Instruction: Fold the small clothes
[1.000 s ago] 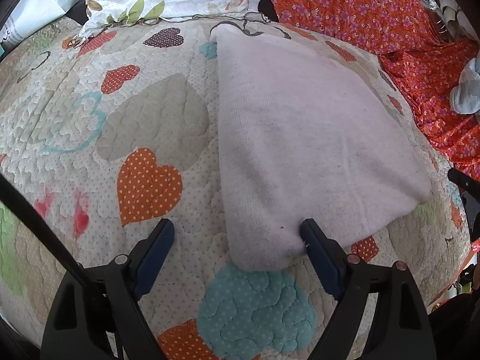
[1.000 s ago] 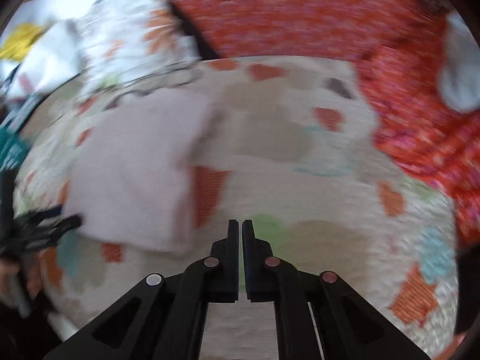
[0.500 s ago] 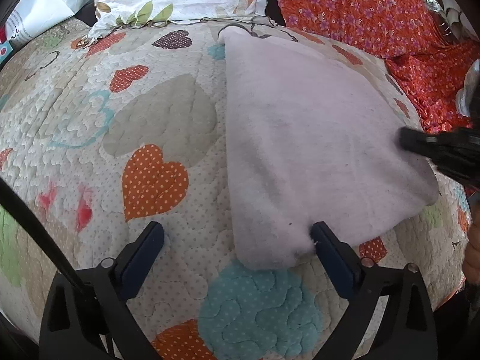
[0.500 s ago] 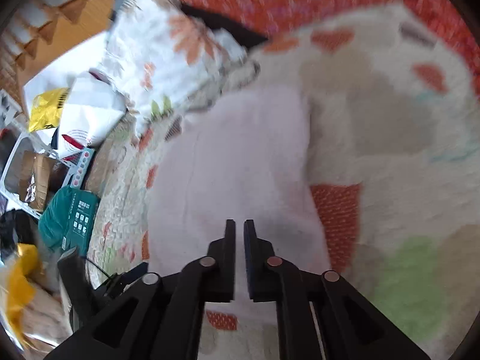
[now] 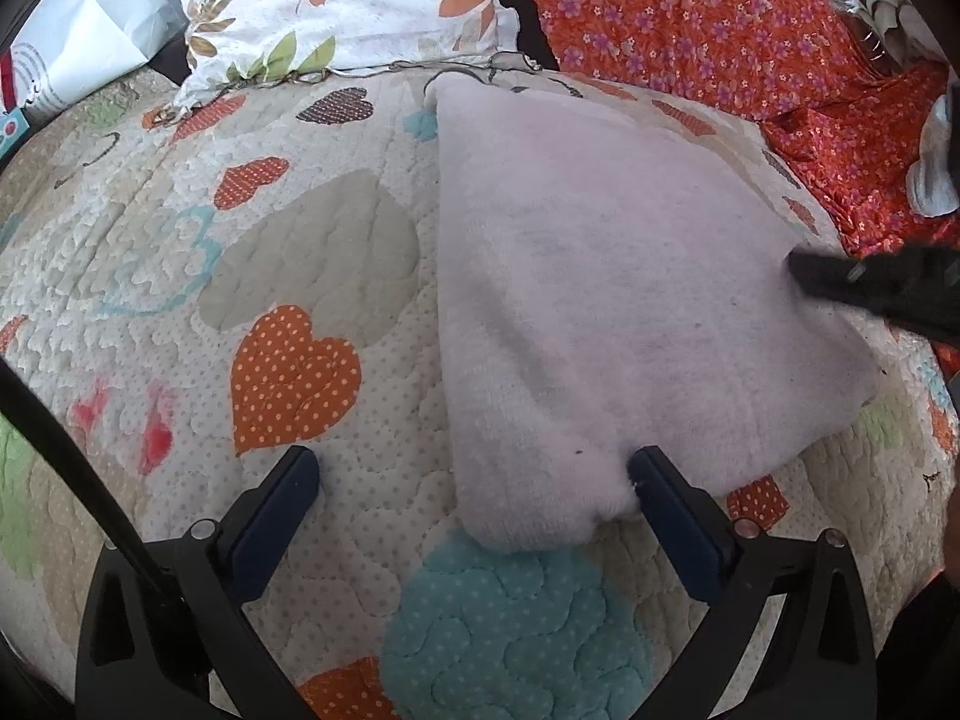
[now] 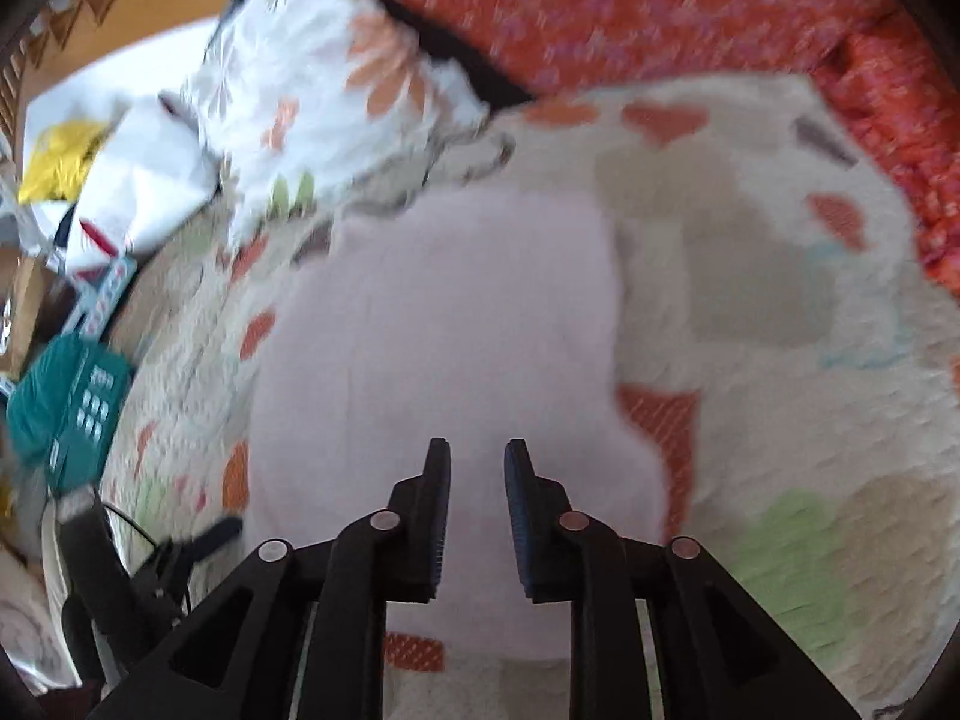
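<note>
A pale pink folded cloth (image 5: pixel 600 300) lies flat on the heart-patterned quilt (image 5: pixel 288 240). My left gripper (image 5: pixel 474 468) stands wide, its jaws still opening. The cloth's near corner lies between them, and the right finger (image 5: pixel 666 498) sits against its edge without pinching it. In the right wrist view the same cloth (image 6: pixel 432 330) fills the middle. My right gripper (image 6: pixel 478 450) hovers over its near part with a narrow gap, jaws opening, nothing pressed between the pads. Seen from the left wrist, the right gripper (image 5: pixel 870 288) reaches in over the cloth's right edge.
A floral pillow (image 5: pixel 336 6) and an orange flowered fabric (image 5: pixel 690 18) border the quilt's far side. A white garment (image 5: pixel 933 180) lies on the orange fabric at the right. Beyond the quilt's left side are a teal box (image 6: pixel 66 414) and white bags (image 6: pixel 138 180).
My right gripper swung from the bare quilt to over the cloth and its jaws parted. It came into the left wrist view from the right. My left gripper's jaws spread wider.
</note>
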